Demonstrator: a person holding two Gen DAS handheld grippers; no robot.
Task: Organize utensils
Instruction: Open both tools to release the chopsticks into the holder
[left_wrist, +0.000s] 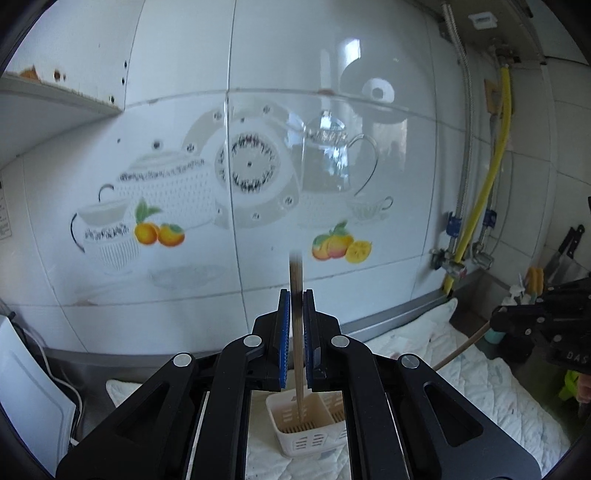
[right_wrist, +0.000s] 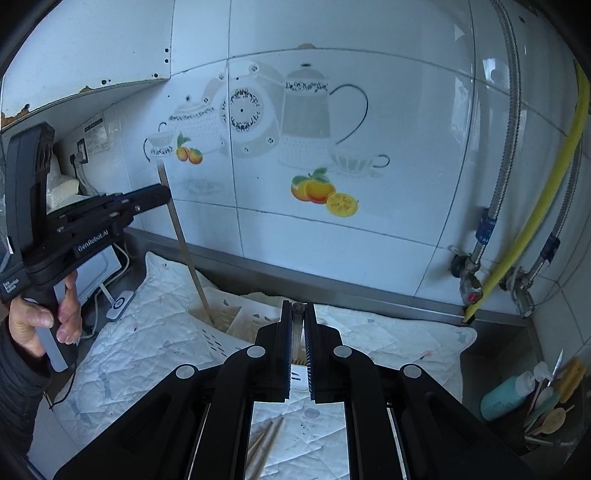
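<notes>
My left gripper is shut on a wooden chopstick that hangs almost upright, its lower tip inside the left compartment of a white slotted utensil holder. The right wrist view shows that gripper, the chopstick and the holder on a white quilted cloth. My right gripper is shut on a thin utensil end above the holder. It also shows at the right of the left wrist view, holding a wooden stick. Loose chopsticks lie on the cloth below it.
A tiled wall with teapot and fruit decals stands behind. Pipes and a yellow hose run down the right. A cup of tools and a teal bottle sit at the right. A white appliance with cables is at the left.
</notes>
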